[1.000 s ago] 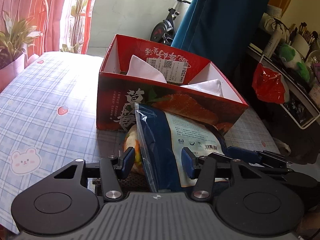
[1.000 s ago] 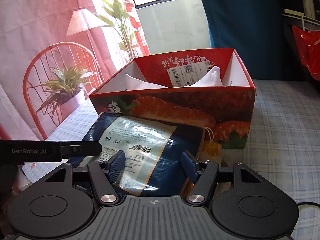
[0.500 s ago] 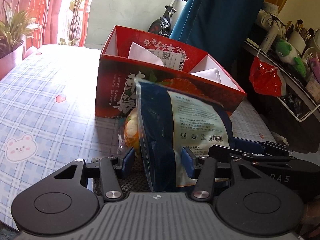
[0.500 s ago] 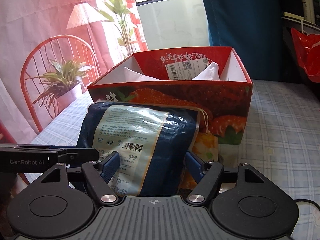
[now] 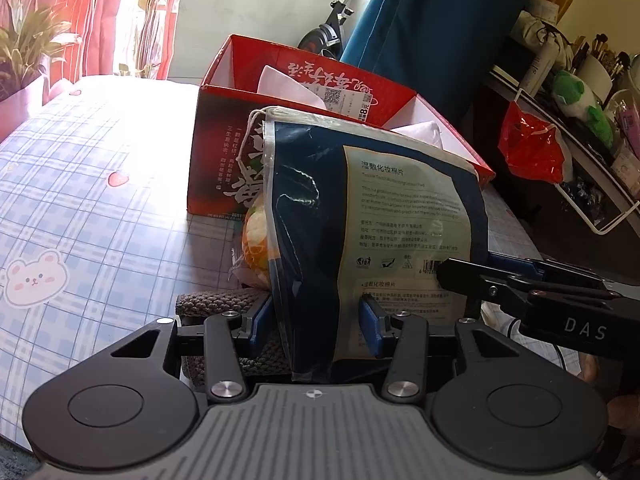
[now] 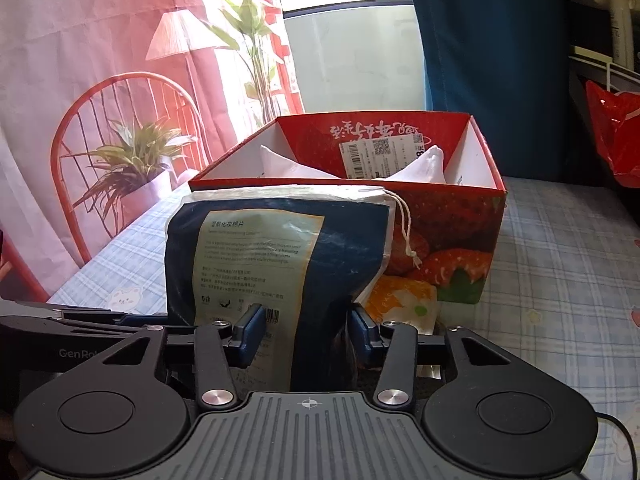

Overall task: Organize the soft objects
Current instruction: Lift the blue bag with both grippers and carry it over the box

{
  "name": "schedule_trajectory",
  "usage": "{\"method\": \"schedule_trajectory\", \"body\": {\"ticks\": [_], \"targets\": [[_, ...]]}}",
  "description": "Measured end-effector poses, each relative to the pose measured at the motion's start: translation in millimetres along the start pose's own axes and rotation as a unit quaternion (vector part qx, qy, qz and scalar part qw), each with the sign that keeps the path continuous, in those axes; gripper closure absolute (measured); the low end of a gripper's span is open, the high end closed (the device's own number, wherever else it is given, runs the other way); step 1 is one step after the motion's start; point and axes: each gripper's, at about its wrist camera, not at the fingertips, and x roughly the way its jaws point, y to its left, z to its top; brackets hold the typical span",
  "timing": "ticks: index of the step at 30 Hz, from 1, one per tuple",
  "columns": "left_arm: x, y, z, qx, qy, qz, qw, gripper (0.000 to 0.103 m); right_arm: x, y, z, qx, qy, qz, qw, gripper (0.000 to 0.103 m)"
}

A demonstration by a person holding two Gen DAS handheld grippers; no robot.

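A dark blue plastic pack of cotton pads (image 5: 372,220) stands upright between both grippers, lifted off the table in front of the red strawberry box (image 5: 224,152). My left gripper (image 5: 316,320) is shut on its lower edge. My right gripper (image 6: 306,326) is shut on the same pack (image 6: 280,248) from the other side. The open box (image 6: 440,216) holds white folded cloths (image 6: 424,164). An orange and white pouch (image 6: 404,300) lies on the table against the box. A grey knitted cloth (image 5: 216,304) lies under the left gripper.
The table carries a blue checked cloth (image 5: 80,184) with bear and strawberry prints. A red chair (image 6: 120,128) and potted plant (image 6: 132,160) stand at the left. A cluttered shelf with a red bag (image 5: 532,148) is at the right.
The blue pack has been raised from lying tilted on the table to standing upright, its top now level with the box rim. Both grippers rose with it.
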Motion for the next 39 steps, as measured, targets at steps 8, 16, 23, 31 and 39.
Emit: {"method": "schedule_trajectory", "body": {"ticks": [8,16,23,31,39], "targets": [[-3.0,-2.0,0.8,0.005,-0.005,0.0,1.0,0.059,-1.8,0.3,-0.7,0.002,-0.004,0.005,1.0,0.069],[-17.9,-4.8,7.3,0.021,-0.029,-0.005,0.9993,0.059,-11.9,4.3,5.7,0.01,-0.026,0.024,0.999,0.075],[-46.0,-13.4,34.5,0.056,-0.083,-0.008,0.9949,0.059,-28.0,4.4,33.3,0.011,-0.072,0.044,0.996,0.075],[-42.5,-20.6,106.3,0.068,-0.115,-0.019,0.9909,0.059,-21.8,-10.0,105.0,-0.018,-0.13,0.041,0.99,0.075],[7.9,-14.1,180.1,0.046,-0.085,-0.043,0.9944,0.059,22.6,-35.8,174.3,-0.02,-0.119,0.008,0.993,0.074]]}}
